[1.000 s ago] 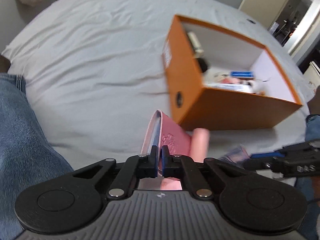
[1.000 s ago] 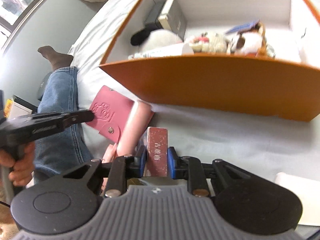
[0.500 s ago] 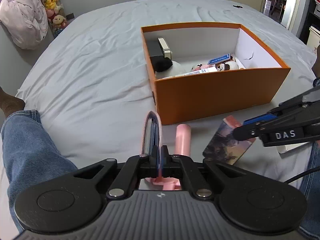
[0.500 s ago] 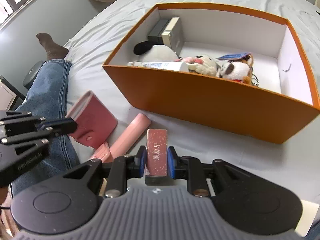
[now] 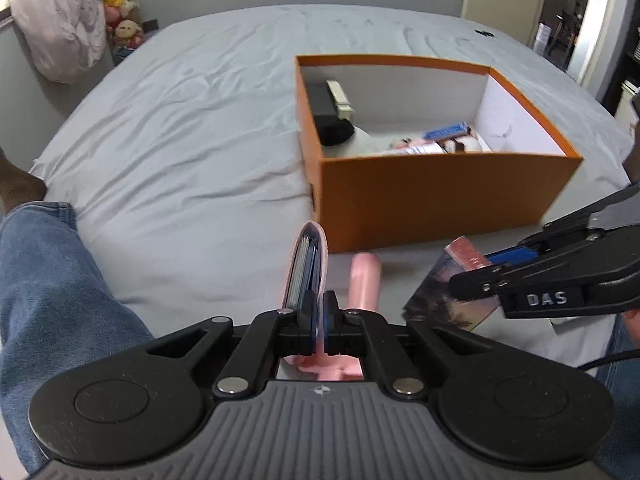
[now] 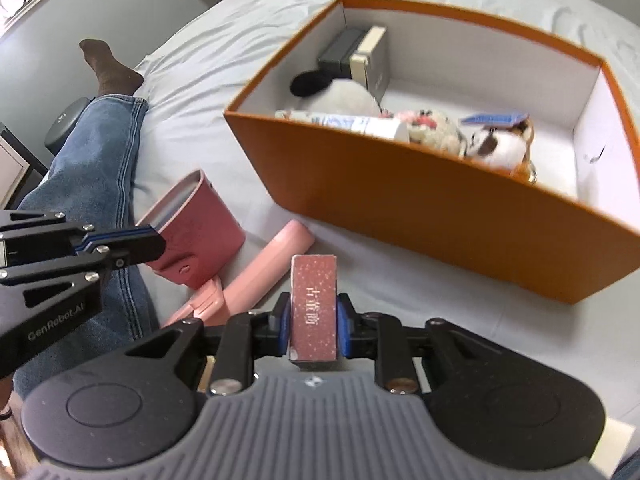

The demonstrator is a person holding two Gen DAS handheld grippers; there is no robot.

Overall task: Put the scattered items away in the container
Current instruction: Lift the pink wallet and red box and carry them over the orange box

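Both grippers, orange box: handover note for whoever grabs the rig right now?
Left gripper: shut on the pink wallet, lifted off the bed, short of the orange box.
Right gripper: shut on the red booklet, also short of the box.
In the box: plush toys, a tube, a dark case, a blue card.
On the bed in front of the box: the pink tube, untouched, with a pink piece at its near end; a white sheet at the right.
Done: several items boxed, two more picked up.
Left: drop the wallet and booklet in the box, then the pink tube and the rest.
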